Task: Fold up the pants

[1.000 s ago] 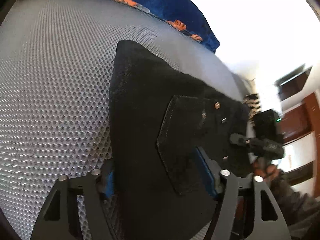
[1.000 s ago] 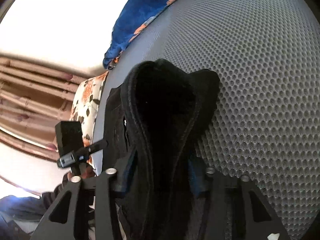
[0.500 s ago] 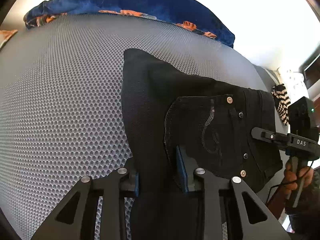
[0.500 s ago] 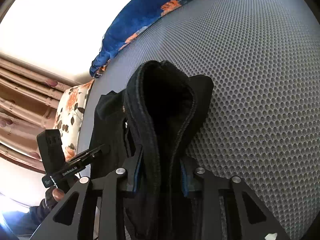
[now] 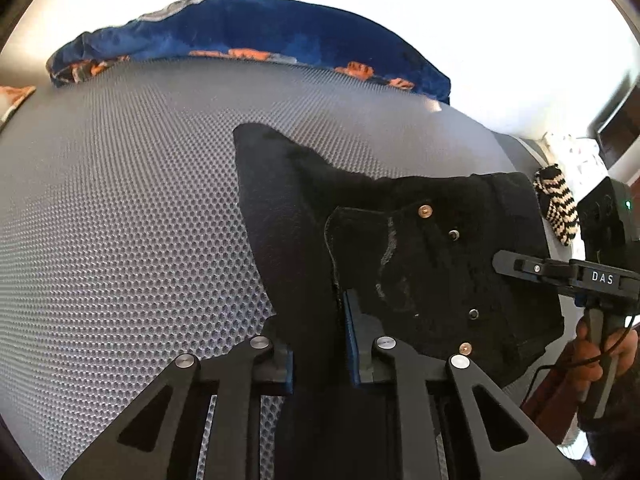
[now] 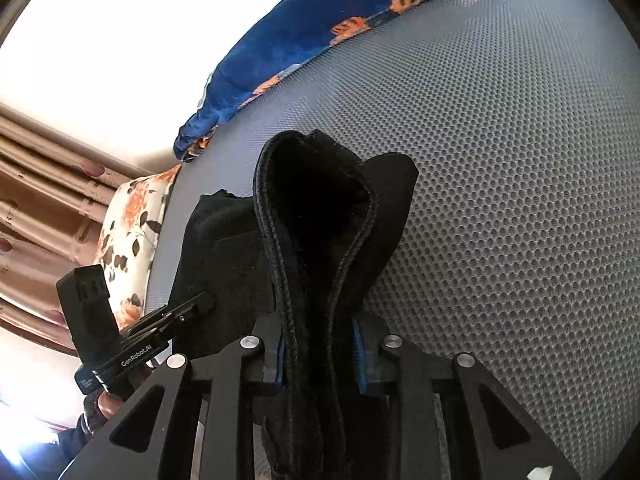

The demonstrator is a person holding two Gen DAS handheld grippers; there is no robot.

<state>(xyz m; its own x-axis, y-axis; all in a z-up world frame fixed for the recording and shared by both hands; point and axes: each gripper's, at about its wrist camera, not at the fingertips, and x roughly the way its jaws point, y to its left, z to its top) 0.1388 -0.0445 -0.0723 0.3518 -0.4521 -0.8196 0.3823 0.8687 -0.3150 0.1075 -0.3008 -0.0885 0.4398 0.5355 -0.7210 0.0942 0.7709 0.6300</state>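
Black pants [image 5: 420, 264] lie bunched on a grey mesh mattress [image 5: 120, 240], back pocket and rivets facing up. My left gripper [image 5: 320, 344] is closing, and its blue pads pinch a raised fold of the pants at their left side. In the right wrist view, a looped, stitched edge of the pants [image 6: 320, 200] stands up between the closing jaws of my right gripper [image 6: 320, 356], whose pads press on it. Each gripper shows in the other's view, held by a hand: the right gripper [image 5: 516, 266] at the pants' right edge, the left gripper [image 6: 200, 304] at their left.
A blue blanket [image 5: 260, 28] with orange print lies along the mattress's far edge. A floral pillow [image 6: 132, 224] and curtains [image 6: 40, 184] are on the left in the right wrist view. A striped black-and-white item [image 5: 558, 208] sits past the pants on the right. Bare mattress [image 6: 500, 200] stretches to the right.
The left jaws went from wide around the pants' edge to a narrow pinch on a fold. The right jaws narrowed on the looped edge. Both grippers rose, lifting fabric.
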